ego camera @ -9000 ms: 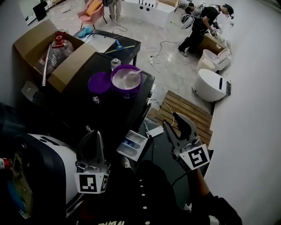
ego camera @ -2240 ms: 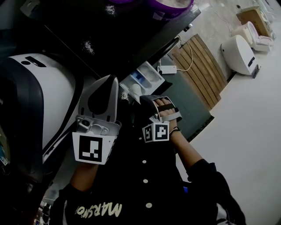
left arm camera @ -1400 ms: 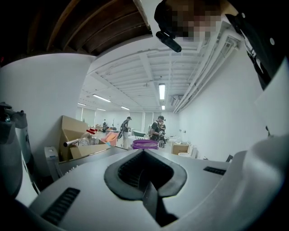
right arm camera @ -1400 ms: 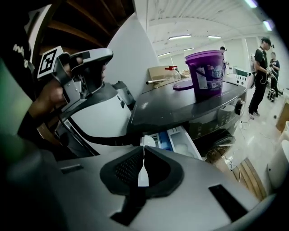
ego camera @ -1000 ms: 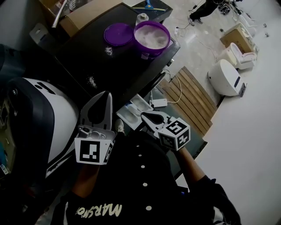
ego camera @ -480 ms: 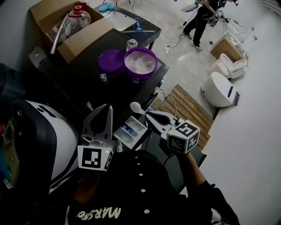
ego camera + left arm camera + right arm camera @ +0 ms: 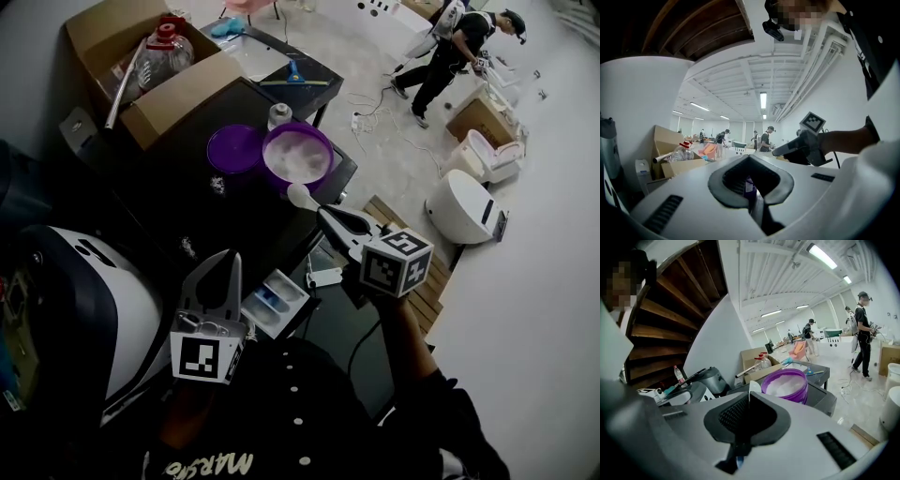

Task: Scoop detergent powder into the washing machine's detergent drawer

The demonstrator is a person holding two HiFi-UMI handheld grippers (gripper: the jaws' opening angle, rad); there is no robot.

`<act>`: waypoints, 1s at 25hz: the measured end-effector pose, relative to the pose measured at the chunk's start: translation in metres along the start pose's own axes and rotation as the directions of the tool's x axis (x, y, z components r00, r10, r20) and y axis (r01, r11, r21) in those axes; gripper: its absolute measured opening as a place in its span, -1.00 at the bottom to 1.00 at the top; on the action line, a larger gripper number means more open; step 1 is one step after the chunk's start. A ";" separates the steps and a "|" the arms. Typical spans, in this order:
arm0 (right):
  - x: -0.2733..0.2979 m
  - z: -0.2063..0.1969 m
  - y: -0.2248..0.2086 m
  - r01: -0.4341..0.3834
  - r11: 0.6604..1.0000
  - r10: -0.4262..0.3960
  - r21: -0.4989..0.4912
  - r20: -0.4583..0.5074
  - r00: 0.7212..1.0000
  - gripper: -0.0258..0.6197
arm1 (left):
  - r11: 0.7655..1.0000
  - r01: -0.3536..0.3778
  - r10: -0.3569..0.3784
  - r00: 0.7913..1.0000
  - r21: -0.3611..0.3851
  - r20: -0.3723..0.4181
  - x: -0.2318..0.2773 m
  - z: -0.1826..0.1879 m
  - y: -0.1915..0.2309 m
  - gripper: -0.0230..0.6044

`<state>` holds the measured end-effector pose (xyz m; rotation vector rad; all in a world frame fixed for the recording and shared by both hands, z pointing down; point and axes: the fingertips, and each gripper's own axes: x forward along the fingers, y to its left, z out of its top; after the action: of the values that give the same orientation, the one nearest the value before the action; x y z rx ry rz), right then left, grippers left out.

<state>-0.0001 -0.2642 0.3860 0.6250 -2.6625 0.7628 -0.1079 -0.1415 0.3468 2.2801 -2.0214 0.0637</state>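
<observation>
Right gripper (image 7: 323, 213) raised toward tub (image 7: 325, 172), pinching scoop (image 7: 299, 195), handle hidden, left gripper (image 7: 231, 257) closed.

bright ceiling strips (image 7: 762, 100), dim shadowed foreground — fisheye-bent edges, sharp focus

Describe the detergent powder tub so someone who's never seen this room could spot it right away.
Find the dark table beside the big cardboard box. Near its far corner stands a round purple tub, open and full of white powder. The purple lid lying next to it is flat and empty.
</observation>
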 end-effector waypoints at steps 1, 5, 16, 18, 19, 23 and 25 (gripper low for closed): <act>0.005 0.006 -0.007 0.010 1.000 -0.010 -0.006 0.000 1.000 -0.82 | 1.000 -0.004 0.004 1.000 -0.005 -0.004 0.000 -0.003 0.001 -0.88; 0.025 0.025 -0.035 0.056 0.998 -0.057 -0.040 -0.013 0.998 -0.82 | 1.000 -0.020 0.020 1.000 -0.002 -0.023 0.001 -0.010 0.007 -0.88; 0.060 0.019 -0.077 0.103 0.982 -0.125 -0.156 -0.140 0.982 -0.82 | 0.997 -0.068 0.065 0.996 -0.033 -0.068 0.005 -0.025 0.020 -0.88; 0.066 0.015 -0.079 0.099 0.978 -0.131 -0.182 -0.174 0.976 -0.82 | 0.997 -0.064 0.061 0.995 -0.035 -0.076 0.008 -0.030 0.020 -0.88; 0.068 0.013 -0.080 0.100 0.976 -0.137 -0.192 -0.189 0.972 -0.82 | 0.997 -0.064 0.060 0.995 -0.046 -0.082 0.009 -0.032 0.018 -0.88; 0.075 0.008 -0.083 0.111 0.971 -0.159 -0.210 -0.231 0.960 -0.82 | 0.996 -0.058 0.051 0.994 -0.061 -0.097 0.012 -0.039 0.015 -0.88; 0.077 0.008 -0.083 0.116 0.967 -0.170 -0.225 -0.239 0.956 -0.82 | 0.996 -0.057 0.050 0.993 -0.063 -0.104 0.014 -0.042 0.017 -0.88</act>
<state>-0.0278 -0.3570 0.4458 0.6107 -2.3880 0.4787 -0.1217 -0.1536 0.3902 2.1378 -2.0022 0.1137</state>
